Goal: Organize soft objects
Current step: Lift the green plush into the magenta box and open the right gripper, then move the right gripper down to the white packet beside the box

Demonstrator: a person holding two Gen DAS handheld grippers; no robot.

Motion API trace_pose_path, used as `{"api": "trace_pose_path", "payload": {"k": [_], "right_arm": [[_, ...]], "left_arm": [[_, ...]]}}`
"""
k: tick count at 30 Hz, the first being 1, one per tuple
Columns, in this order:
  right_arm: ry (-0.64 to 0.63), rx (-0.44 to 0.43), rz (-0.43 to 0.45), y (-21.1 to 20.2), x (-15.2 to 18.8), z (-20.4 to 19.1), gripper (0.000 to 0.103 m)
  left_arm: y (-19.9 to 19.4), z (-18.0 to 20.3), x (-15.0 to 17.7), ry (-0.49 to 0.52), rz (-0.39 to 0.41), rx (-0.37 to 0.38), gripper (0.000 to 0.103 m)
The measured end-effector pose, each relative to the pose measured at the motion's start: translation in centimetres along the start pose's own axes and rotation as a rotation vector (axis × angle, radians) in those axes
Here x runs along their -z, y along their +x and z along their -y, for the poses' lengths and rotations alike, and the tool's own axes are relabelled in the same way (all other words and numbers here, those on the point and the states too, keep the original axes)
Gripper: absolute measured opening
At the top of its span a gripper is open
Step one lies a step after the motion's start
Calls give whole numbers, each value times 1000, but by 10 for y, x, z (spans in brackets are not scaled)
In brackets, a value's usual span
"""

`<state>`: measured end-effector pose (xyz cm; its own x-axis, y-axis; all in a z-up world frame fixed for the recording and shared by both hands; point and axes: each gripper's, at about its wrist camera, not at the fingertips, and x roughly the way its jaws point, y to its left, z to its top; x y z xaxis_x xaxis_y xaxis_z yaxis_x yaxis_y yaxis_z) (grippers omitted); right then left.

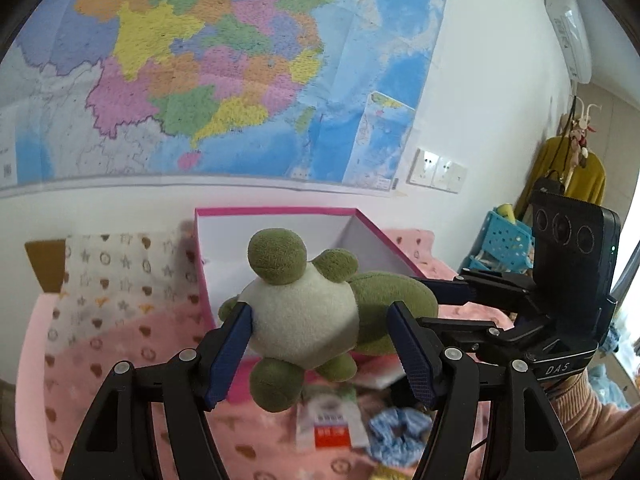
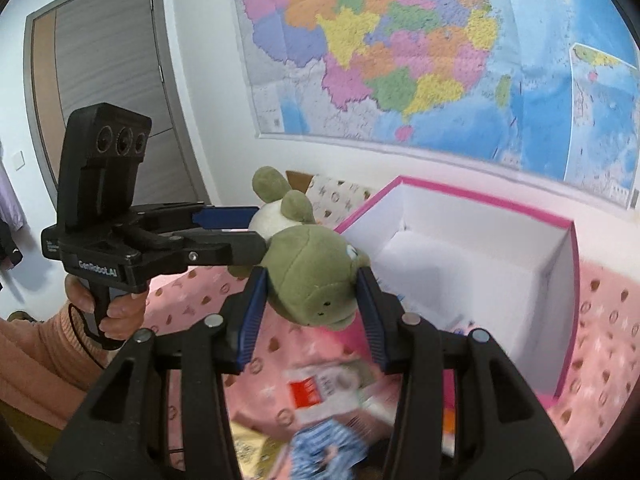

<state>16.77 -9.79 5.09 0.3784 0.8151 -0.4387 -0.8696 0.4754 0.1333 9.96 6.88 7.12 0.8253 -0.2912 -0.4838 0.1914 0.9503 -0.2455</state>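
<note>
Soft, light green-and-cream plush frog [image 1: 308, 320] held aloft by 2 grippers: left gripper [image 1: 320, 344] half-open, clamping its cream belly, right gripper [image 2: 310, 312] clamping its compressible head.

Green-and-cream plush toy [image 1: 308, 312]; pink-rimmed white box [image 1: 280, 211].

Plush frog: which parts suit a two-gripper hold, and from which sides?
Take the plush frog at its two bulkiest parts: the left gripper across the round white belly, the right gripper across the green head, each closing from opposite flanks. The thin limbs give poor purchase.
</note>
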Motion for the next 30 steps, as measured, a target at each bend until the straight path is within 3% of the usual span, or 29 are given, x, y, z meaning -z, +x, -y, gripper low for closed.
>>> {"api": "trace_pose_path", "payload": {"k": [10, 15, 18, 23, 30], "right_arm": [[34, -36, -96, 39, 2, 49, 48], [67, -14, -177, 65, 11, 64, 50], [118, 28, -231, 80, 18, 73, 50], [169, 40, -198, 68, 20, 81, 50], [223, 69, -88, 7, 24, 77, 58]], "left_arm": [[52, -13, -7, -14, -74, -78, 70], [74, -17, 1, -31, -135, -59, 67], [80, -10, 5, 0, -146, -94, 67], [75, -9, 10, -8, -142, -86, 67], [55, 1, 19, -7, -102, -55, 68]]}}
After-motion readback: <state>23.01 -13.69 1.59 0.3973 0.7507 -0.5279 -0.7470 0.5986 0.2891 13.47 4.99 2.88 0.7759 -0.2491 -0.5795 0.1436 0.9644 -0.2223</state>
